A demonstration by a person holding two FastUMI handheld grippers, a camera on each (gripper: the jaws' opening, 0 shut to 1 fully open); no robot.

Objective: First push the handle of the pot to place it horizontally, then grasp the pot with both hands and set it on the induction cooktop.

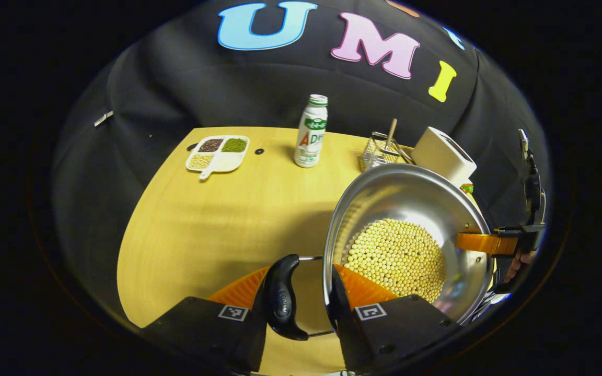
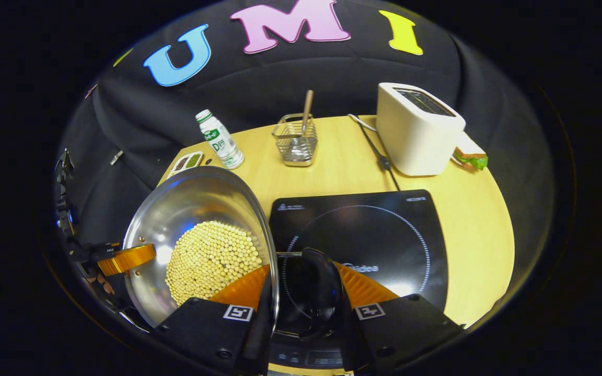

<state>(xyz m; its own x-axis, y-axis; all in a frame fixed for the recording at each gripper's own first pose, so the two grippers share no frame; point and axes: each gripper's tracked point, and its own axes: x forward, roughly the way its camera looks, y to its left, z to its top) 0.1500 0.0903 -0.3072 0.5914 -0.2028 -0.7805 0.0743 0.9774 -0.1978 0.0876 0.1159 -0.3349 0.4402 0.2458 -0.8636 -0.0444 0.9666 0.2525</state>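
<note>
A steel pot (image 1: 411, 203) holding yellow beans (image 1: 397, 258) is on the right of the left gripper view. My left gripper (image 1: 301, 271) is shut on its black side handle (image 1: 281, 297), one finger outside the handle and the other inside the pot wall. In the right gripper view the pot (image 2: 191, 209) sits just left of the black induction cooktop (image 2: 384, 230). My right gripper (image 2: 305, 269) is shut the same way on the other black handle (image 2: 314, 292). Each view shows the other gripper at the pot's far rim, the right one (image 1: 494, 243) and the left one (image 2: 123, 258). Whether the pot's base touches the table is hidden.
On the wooden table (image 1: 217, 219) stand a white bottle (image 1: 311, 130), a divided dish of grains (image 1: 217, 152), a wire basket (image 2: 296, 138) with a wooden stick, and a white toaster (image 2: 416, 128) whose cord runs beside the cooktop. A sandwich (image 2: 471, 154) lies behind the toaster.
</note>
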